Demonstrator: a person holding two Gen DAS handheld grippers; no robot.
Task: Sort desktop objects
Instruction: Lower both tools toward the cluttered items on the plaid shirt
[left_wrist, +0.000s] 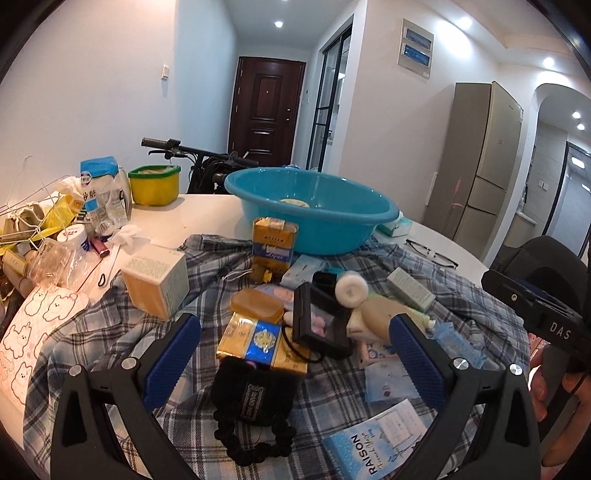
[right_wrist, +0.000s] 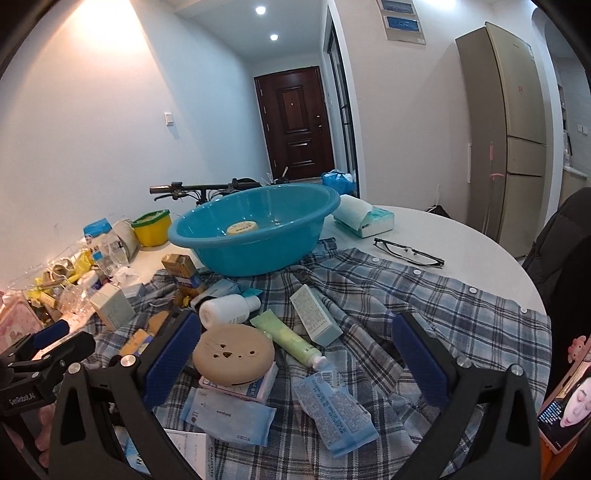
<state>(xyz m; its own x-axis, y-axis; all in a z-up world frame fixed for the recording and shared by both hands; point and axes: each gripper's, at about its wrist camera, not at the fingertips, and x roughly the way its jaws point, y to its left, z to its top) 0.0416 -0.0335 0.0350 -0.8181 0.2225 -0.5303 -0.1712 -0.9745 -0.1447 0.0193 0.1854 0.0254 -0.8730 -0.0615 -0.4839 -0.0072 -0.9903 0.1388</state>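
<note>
Black pouch (left_wrist: 255, 384) between wide, empty left tongs (left_wrist: 295, 354); right tongs (right_wrist: 295, 354) likewise wide over clutter on plaid shirt (right_wrist: 443, 314), tabletop (right_wrist: 461, 236). Blue basin (right_wrist: 255, 236) holds one round tin (right_wrist: 242, 228); sorting barely begun.

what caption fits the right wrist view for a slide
Open right gripper poised over toiletries scattered on a plaid shirt, with a blue basin and glasses beyond.
</note>
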